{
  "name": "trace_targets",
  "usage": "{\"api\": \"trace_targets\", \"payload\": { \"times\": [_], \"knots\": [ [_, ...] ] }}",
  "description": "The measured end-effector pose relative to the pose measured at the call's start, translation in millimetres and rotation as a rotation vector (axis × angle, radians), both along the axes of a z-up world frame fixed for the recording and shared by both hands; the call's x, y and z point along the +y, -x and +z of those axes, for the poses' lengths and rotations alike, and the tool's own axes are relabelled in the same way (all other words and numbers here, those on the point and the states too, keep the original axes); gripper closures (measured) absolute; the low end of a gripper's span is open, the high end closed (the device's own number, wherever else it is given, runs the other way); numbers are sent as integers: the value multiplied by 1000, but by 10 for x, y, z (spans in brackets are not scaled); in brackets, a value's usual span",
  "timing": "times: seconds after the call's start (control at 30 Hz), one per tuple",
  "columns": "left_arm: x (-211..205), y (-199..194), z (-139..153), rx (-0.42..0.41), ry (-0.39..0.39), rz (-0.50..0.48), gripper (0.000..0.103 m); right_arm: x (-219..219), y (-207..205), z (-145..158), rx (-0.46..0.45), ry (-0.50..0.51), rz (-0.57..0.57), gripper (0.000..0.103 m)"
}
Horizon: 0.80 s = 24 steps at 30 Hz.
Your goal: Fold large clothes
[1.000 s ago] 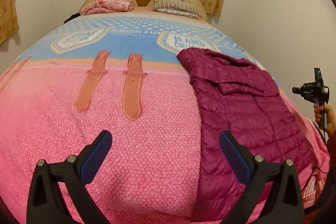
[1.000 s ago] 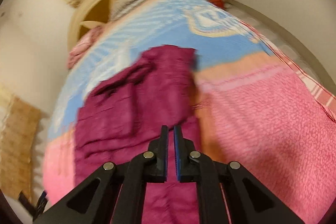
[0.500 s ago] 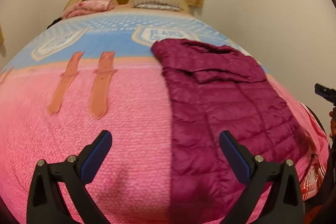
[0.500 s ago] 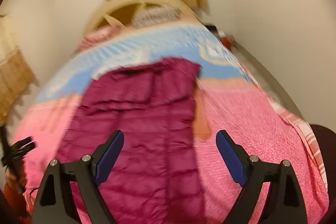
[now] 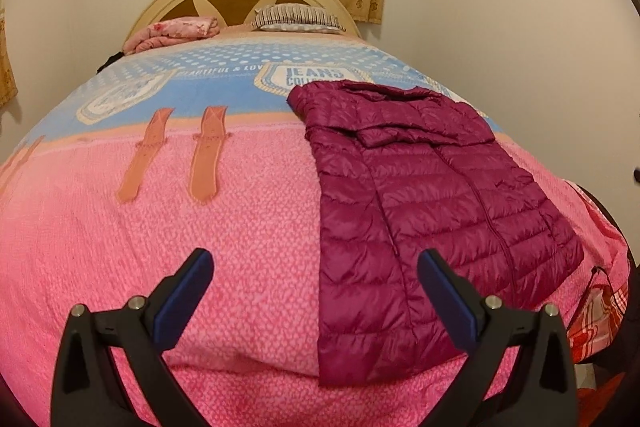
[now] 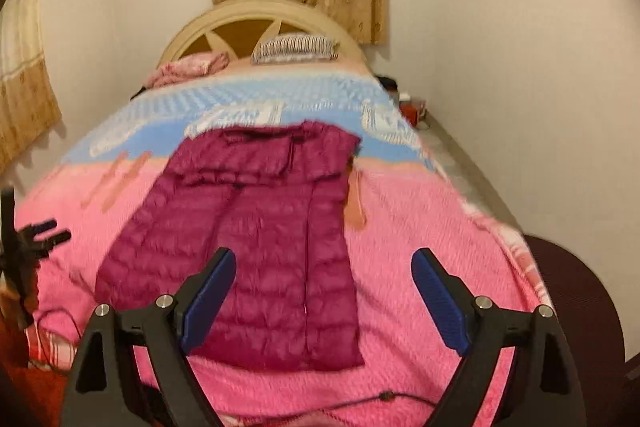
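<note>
A second ago the right tongs (image 6: pixel 322 291) were pressed together just over the jacket (image 5: pixel 432 195); now they stand wide apart and empty, pulled back toward the foot of the bed (image 5: pixel 240 267). The left tongs (image 5: pixel 314 297) have stayed apart throughout, holding nothing. The jacket lies released on the pink blanket, sleeves folded in, toward the bed's right side; the next fold looks ready to begin. A striped pillow (image 5: pixel 298 17) and a pink bundle (image 5: pixel 172 33) sit well away by the headboard. A cable (image 6: pixel 360 401) trails along the near edge and could snag.
</note>
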<state>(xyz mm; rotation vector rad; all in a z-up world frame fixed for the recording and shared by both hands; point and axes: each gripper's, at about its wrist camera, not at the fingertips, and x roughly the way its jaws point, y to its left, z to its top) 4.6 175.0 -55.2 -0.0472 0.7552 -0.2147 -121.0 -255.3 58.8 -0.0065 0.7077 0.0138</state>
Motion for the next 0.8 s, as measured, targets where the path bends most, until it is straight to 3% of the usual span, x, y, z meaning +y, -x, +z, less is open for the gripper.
{"api": "trace_targets", "payload": {
  "times": [0.1,0.23,0.43,0.47,0.5,0.57,0.7,0.8],
  "knots": [
    [-31,33,-67,16,4,-1,0,-117,-167,-428,148,-55,1,15],
    [3,112,-59,5,-13,9,0,-261,-433,-1036,311,-95,-21,45],
    [190,34,-77,29,11,63,0,-233,-647,-1636,438,-152,12,53],
    [210,-3,-92,40,18,68,0,-197,-663,-1699,465,-165,27,63],
    [219,-28,-106,47,21,71,0,-166,-667,-1733,482,-164,40,70],
    [226,-87,-126,55,22,74,0,-126,-665,-1757,516,-187,59,93],
    [231,-239,-146,68,40,68,0,-155,-711,-1508,540,-341,98,98],
    [244,-365,-131,68,35,73,0,-108,-851,-1081,497,-454,173,98]
  ]
}}
